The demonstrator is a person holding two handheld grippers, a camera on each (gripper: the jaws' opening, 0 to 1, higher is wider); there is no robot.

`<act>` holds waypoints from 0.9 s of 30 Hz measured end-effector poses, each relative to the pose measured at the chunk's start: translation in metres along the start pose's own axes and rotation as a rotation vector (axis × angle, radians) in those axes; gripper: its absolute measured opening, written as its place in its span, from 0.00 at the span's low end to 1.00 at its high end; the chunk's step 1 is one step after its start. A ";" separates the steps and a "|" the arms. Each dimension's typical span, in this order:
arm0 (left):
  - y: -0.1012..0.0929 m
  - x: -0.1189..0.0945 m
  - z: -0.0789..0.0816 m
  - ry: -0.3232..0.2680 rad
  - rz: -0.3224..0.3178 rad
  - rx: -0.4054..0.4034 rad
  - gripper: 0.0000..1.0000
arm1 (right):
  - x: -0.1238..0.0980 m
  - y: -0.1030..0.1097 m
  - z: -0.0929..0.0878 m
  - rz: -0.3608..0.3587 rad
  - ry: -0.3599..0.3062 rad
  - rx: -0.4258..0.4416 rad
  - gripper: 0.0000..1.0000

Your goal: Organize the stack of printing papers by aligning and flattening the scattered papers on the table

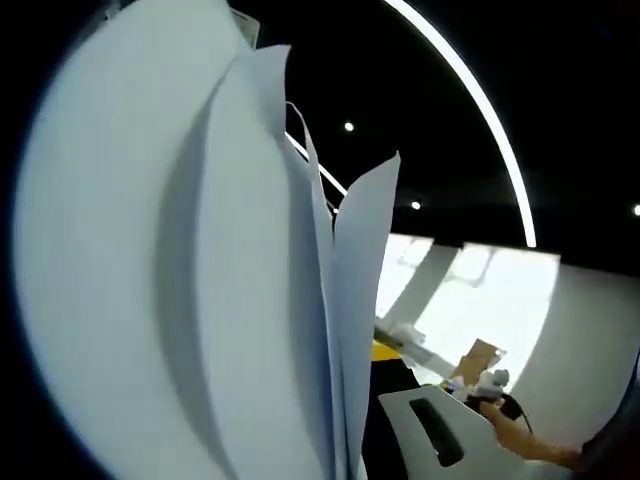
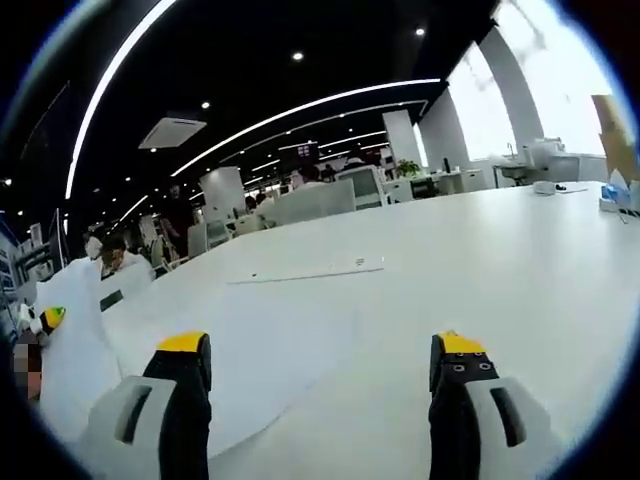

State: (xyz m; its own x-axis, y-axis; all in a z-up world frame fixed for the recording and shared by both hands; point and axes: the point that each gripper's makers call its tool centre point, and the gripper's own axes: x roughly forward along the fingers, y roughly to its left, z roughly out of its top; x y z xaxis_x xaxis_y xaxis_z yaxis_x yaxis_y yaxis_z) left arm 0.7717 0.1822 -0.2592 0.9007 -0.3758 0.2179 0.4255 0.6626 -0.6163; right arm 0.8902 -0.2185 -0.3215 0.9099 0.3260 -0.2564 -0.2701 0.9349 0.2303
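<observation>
A stack of white printing papers stands on edge right against the left gripper view, its sheets fanning apart at the top and hiding my left jaws. The right gripper view shows the same papers upright at the far left, with my left gripper clamped at their edge. My right gripper is open just above the white table, with nothing between its yellow-tipped fingers. One loose sheet lies flat under its left jaw. The right gripper's white body shows beside the papers, with a hand behind it.
A thin white strip lies further back on the table. Small boxes and bottles stand at the far right edge. Chairs and desks line the far side, with people at the back left.
</observation>
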 end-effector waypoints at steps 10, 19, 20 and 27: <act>0.000 0.000 0.000 0.000 0.000 0.001 0.06 | 0.008 0.004 -0.005 -0.015 0.002 -0.052 0.85; 0.000 0.000 -0.001 0.001 -0.001 0.000 0.06 | 0.021 0.007 -0.007 -0.013 0.020 -0.105 0.84; 0.000 0.000 -0.001 0.001 -0.001 -0.001 0.06 | 0.022 0.008 -0.007 -0.013 0.022 -0.107 0.84; -0.001 0.000 -0.001 0.001 -0.002 -0.002 0.06 | 0.031 0.015 -0.007 0.001 0.042 -0.141 0.83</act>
State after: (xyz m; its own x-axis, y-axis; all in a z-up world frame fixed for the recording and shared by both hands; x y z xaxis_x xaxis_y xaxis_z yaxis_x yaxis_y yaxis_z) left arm 0.7712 0.1812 -0.2593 0.9000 -0.3773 0.2184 0.4268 0.6604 -0.6178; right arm 0.9122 -0.1937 -0.3332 0.8965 0.3297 -0.2960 -0.3150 0.9441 0.0975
